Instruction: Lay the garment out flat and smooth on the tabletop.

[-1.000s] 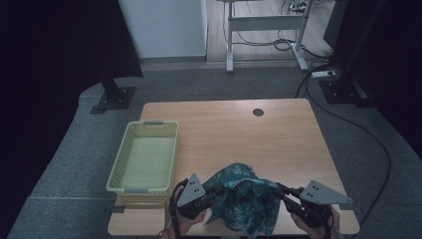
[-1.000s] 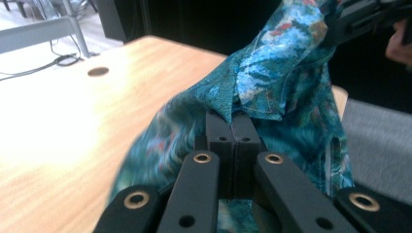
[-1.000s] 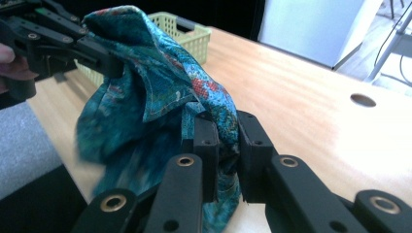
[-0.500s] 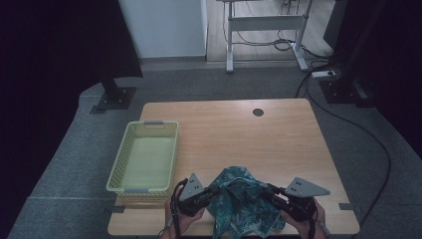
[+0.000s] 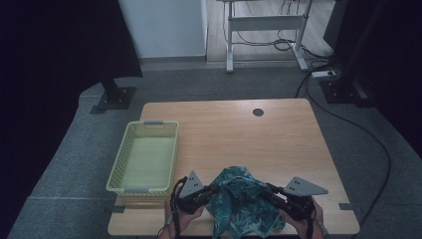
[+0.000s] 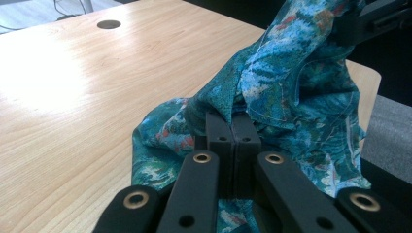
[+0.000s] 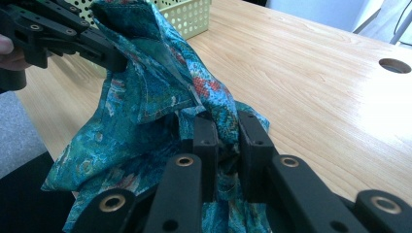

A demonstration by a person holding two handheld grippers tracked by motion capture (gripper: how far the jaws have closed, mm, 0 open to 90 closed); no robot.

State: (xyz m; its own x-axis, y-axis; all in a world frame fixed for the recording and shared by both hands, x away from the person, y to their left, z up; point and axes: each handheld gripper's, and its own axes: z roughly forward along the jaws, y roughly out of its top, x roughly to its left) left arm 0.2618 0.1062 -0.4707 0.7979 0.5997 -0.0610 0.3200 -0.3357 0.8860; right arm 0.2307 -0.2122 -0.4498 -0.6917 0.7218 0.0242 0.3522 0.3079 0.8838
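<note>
1. We are recording the wooden table (image 5: 278, 144) stretching ahead of both claws.
2. The yellow basket (image 5: 144, 157) is standing just beyond the left claw (image 5: 215, 188).
3. The teal patterned cloth (image 5: 241, 206) is hanging bunched between the claws at the near edge.
4. The left claw is clamping one cloth fold, jaws closed.
5. The right claw (image 5: 268, 189) is pinching another fold.

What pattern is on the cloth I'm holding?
The cloth is teal-blue with a leafy floral print and small red accents; clearest in the left gripper view.
</note>
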